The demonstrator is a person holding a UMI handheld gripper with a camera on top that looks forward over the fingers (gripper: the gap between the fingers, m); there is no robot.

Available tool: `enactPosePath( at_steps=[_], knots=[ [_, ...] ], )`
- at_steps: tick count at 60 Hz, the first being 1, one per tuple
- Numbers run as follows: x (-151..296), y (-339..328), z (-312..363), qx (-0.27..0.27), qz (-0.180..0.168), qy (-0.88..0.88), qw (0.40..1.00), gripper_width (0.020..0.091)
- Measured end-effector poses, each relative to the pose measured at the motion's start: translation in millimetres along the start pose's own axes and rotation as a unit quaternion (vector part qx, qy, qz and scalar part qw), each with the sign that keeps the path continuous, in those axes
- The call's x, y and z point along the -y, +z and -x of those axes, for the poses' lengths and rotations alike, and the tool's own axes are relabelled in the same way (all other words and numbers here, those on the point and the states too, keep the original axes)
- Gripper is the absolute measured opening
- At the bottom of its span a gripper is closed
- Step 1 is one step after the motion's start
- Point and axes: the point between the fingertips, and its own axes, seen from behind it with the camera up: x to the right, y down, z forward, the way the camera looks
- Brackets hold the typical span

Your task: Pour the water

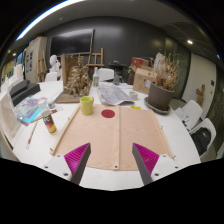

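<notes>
The gripper (112,165) hangs with its fingers spread apart and holding nothing above the tan mat (108,135), while the green cup (87,104) stands untouched well beyond them beside a red disc (108,113), so the pour looks wholly undone, no water vessel grasped yet.

Your gripper (108,160) shows two dark grey fingers, each with a magenta pad (146,156) on its inner face, low in the frame. Between and beyond them lies a tan rectangular cloth mat (108,134) on the white tabletop (188,140), with a dark red round disc (108,113) near its far edge. At centre frame you see a yellow-green plastic cup (87,104), and at left a small bottle with an orange-red label (50,123).
</notes>
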Motion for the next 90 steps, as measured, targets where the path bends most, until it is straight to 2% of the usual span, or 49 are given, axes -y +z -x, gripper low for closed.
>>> enactPosePath(
  at_steps=[11,22,34,41,44,46,52,57,69,76,83,90],
  knots=[
    [0.4,15.5,140.8,0.06,0.0,-0.014,0.998,0.0863],
    [10.7,41.8,264.7,0.107,-0.024,-0.017,0.994,0.0857],
    [43.5,116.8,302.5,0.075,-0.071,0.015,0.995,0.0858],
    [47.7,159.3,308.3,0.063,-0.073,0.029,0.995,0.0843],
    [49.4,171.8,310.9,0.063,-0.077,0.034,0.994,0.0805],
    [48.8,178.9,314.0,0.068,-0.078,0.036,0.994,0.0753],
    [46.8,191.4,319.0,0.071,-0.078,0.037,0.994,0.0451],
    [49.2,192.2,319.1,0.065,-0.085,0.032,0.994,0.0416],
    [48.6,189.8,322.8,0.077,-0.084,0.034,0.993,0.0258],
    [61.0,188.7,321.7,0.071,-0.088,0.035,0.993,0.0241],
    [105.0,184.6,324.2,0.088,-0.108,0.076,0.987,0.0242],
    [172.9,181.7,324.0,0.126,-0.139,0.168,0.968,0.0241]
  ],
)
